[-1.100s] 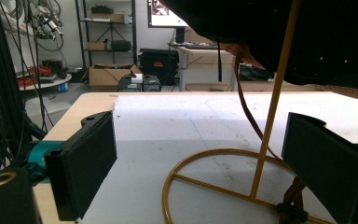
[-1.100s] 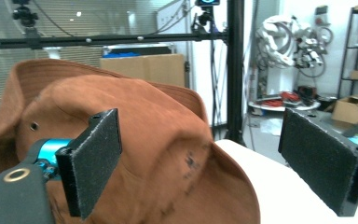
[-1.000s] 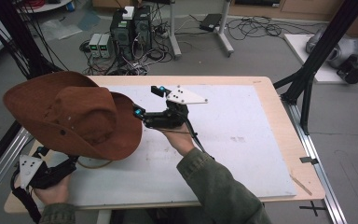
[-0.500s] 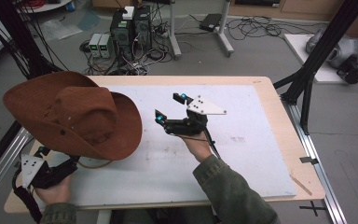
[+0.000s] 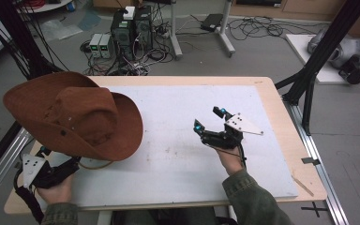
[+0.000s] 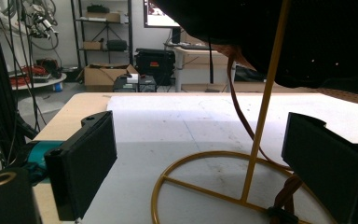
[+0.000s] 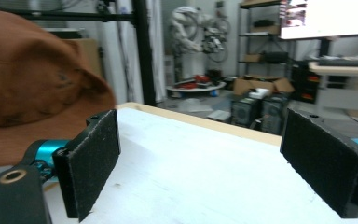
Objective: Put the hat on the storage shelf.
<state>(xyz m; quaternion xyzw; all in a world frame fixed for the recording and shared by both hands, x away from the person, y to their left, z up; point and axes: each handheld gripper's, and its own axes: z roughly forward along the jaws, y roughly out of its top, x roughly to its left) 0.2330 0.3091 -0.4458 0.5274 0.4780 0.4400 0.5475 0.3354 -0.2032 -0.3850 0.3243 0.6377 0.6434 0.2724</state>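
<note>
A brown cowboy hat (image 5: 75, 119) rests on a thin gold wire stand (image 6: 261, 116) at the table's left. From below, its dark underside (image 6: 307, 37) hangs over the stand, and a brown chin cord runs down beside the rod. My left gripper (image 5: 61, 168) sits at the front left corner, its tips tucked under the brim. Its own view shows the left gripper (image 6: 200, 163) open, jaws on either side of the stand's rod and ring base, touching neither. My right gripper (image 5: 209, 118) hovers open and holds nothing over the mat's right half. The hat (image 7: 28, 79) lies far left in the right gripper view.
A white mat (image 5: 178, 117) covers most of the wooden table (image 5: 281, 122). Black frame posts (image 5: 323, 51) stand at both sides. Computers (image 5: 131, 28) and cables lie on the floor beyond the far edge.
My right gripper has drawn away from the hat's brim, moving right and toward the front, still open. The hat and the left gripper have stayed put.
</note>
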